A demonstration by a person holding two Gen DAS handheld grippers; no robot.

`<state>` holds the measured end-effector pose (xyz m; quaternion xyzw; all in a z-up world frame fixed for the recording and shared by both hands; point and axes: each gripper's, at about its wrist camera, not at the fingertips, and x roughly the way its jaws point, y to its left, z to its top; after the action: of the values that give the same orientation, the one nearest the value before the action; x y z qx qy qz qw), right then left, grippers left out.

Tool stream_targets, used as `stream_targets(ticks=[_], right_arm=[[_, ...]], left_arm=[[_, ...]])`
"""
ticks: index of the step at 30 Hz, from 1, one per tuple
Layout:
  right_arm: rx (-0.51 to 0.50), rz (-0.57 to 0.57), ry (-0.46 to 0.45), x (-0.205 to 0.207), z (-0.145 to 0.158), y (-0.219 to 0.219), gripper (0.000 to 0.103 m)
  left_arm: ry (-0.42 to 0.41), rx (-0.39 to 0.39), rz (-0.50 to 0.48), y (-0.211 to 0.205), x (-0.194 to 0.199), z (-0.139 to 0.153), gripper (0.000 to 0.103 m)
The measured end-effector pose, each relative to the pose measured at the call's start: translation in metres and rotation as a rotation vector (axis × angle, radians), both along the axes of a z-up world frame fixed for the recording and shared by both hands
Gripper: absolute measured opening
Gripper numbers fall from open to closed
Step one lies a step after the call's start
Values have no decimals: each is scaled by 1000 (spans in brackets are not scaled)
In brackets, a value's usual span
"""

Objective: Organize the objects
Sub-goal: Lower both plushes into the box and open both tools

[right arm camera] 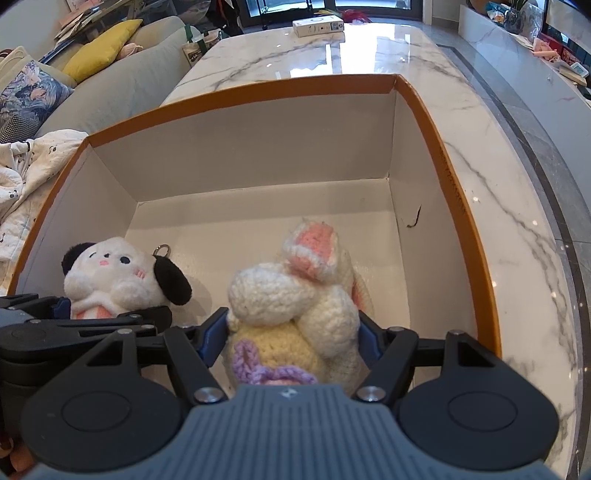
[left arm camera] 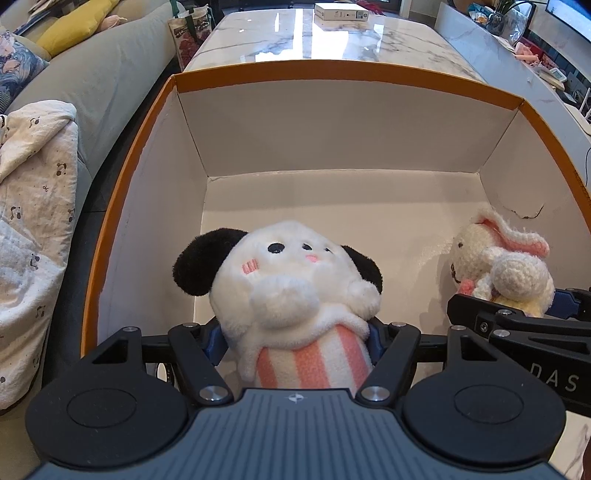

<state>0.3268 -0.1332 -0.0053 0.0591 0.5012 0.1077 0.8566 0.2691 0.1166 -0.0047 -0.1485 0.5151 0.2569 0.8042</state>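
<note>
A large cardboard box (left arm camera: 332, 70) with an orange rim and white inside stands open on the marble table. My left gripper (left arm camera: 295, 339) is shut on a white plush dog (left arm camera: 291, 273) with black ears and a pink-striped body, held upright inside the box near its left wall. My right gripper (right arm camera: 291, 334) is shut on a cream crochet bunny (right arm camera: 295, 295) with pink ears, also inside the box (right arm camera: 258, 94), to the right. Each view shows the other side: the bunny (left arm camera: 506, 266) in the right gripper (left arm camera: 517, 302), the dog (right arm camera: 110, 277) in the left gripper (right arm camera: 99, 312). I cannot tell whether either toy touches the floor.
The box's far half holds nothing, and its right wall has a small tear (right arm camera: 413, 218). A small white carton (right arm camera: 317, 24) lies at the table's far end. A grey sofa (left arm camera: 110, 74) with cushions and a patterned blanket (left arm camera: 33, 221) runs along the left.
</note>
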Motion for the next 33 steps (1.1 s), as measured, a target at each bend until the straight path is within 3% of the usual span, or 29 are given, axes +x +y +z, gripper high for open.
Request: stream_targets(ticks=[15,22,33], right_arm=[[28,-5,-3,-2,3,-4,72],[71,-26,-51,-6,21,-8,74],[117,-22,-67,-10,32,-15,75]], left_arm=[[-37,2,27,1,-2,0,81],[-101,-73,81,4,-7,13,82],[-137,-53,82,1,-13,23,83]])
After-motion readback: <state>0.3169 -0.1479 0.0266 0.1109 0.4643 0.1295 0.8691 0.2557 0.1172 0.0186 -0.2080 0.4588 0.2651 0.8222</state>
